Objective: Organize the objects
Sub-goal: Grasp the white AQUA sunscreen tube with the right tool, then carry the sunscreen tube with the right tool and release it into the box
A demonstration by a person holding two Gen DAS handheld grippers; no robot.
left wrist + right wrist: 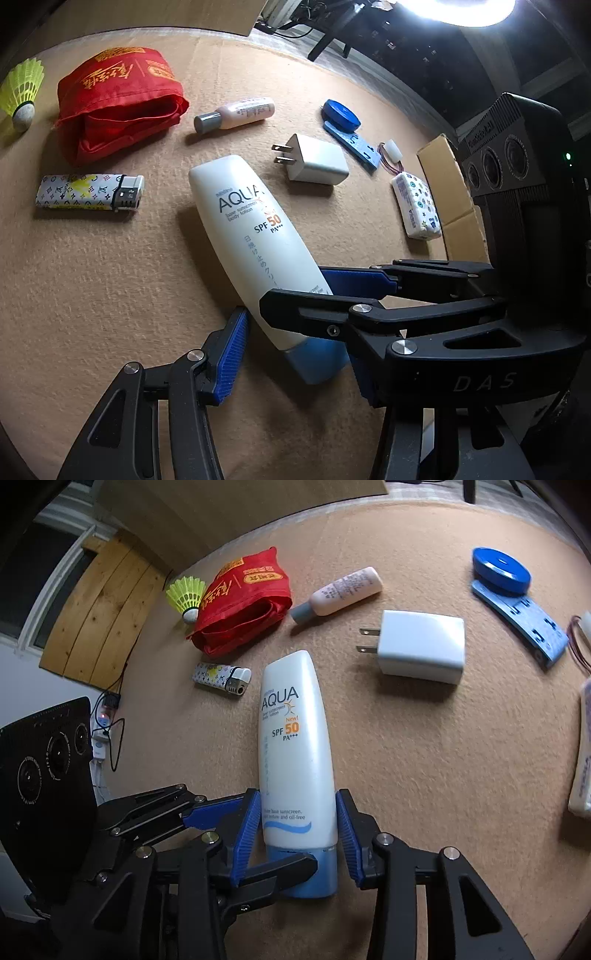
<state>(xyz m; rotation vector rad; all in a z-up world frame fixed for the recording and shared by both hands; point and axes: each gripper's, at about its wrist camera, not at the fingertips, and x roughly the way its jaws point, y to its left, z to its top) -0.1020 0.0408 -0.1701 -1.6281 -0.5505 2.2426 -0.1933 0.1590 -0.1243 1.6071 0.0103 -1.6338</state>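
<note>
1. Right wrist view: the right gripper (297, 821) straddles the lower body of the sunscreen bottle (295, 746), just above its blue cap. Its jaws are narrowed to about the bottle's width; the left pad touches the side, while the right pad looks a sliver off, so a firm hold cannot be confirmed.
2. The left gripper (291, 328) crowds the same end of the bottle. Its jaws stand about half open around the cap end, clamping nothing that I can see.
3. The bottle lies flat on the tan mat (424, 775). Beyond its top, a white charger (421, 651) lies to the right and a lighter (221, 677) to the left, with a red pouch (240, 602) further off.
4. Risk: the smooth, tapered plastic could squirt out of the pads if squeezed near the cap.
5. Risk: the two grippers' fingers overlap here and could collide or jam on lifting.
6. Risk: held by one end, the bottle may swing and knock the lighter or the charger.
</note>
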